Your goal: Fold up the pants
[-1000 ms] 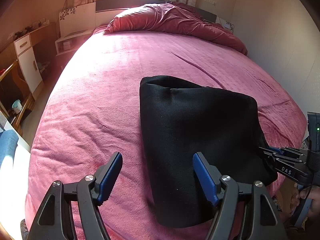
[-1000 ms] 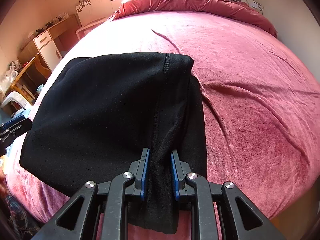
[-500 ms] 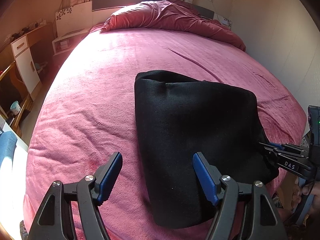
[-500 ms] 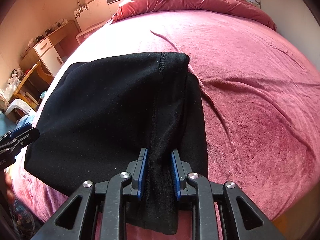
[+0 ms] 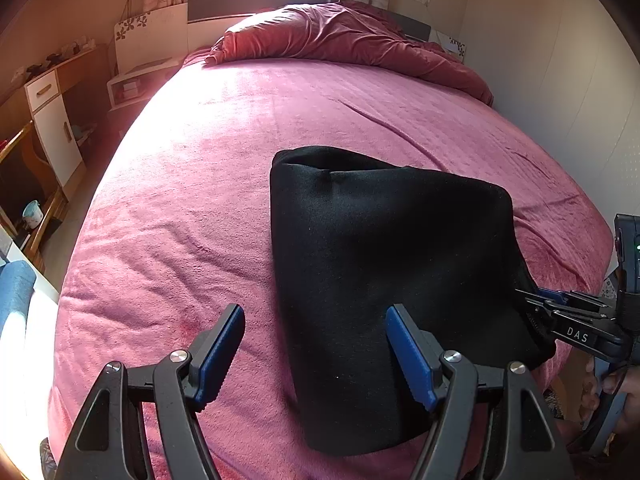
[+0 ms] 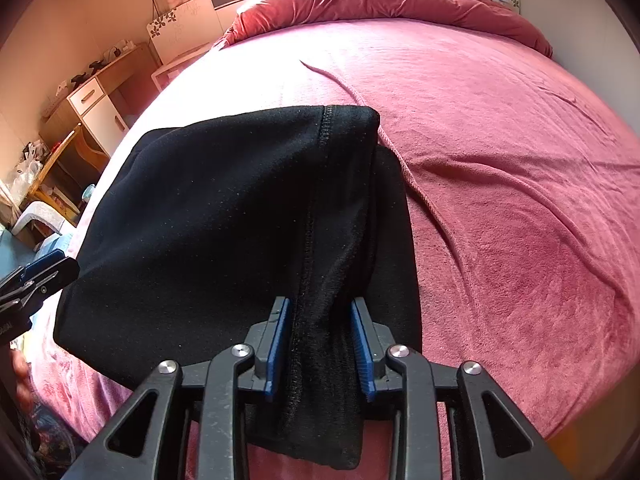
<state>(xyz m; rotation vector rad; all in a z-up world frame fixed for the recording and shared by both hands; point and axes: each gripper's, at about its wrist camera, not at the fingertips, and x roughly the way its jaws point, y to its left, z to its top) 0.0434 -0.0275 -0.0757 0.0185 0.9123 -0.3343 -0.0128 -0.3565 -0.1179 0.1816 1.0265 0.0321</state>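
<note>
Near the foot of the bed (image 5: pixel 208 184) the black pants (image 5: pixel 384 264) lie as a compact folded block on the pink cover, one edge hanging just past the mattress edge. Fold looks essentially done to me; what's left is letting go, maybe squaring that overhang.

Right gripper (image 6: pixel 320 340): its jaws have just been opening. A thick bunch of fabric at the seam sits between the blue pads, which are wider apart than a second ago. It reads as a release, but I can't tell whether the pads are clear of the cloth yet.

Left gripper (image 5: pixel 316 352): wide open, holding nothing, hovering over the block's left edge, one finger above the cloth and one above the cover.

Versus the earlier frame: left gap unchanged, pants in the same spot and shape. The right jaws' spacing is the only real difference.
</note>
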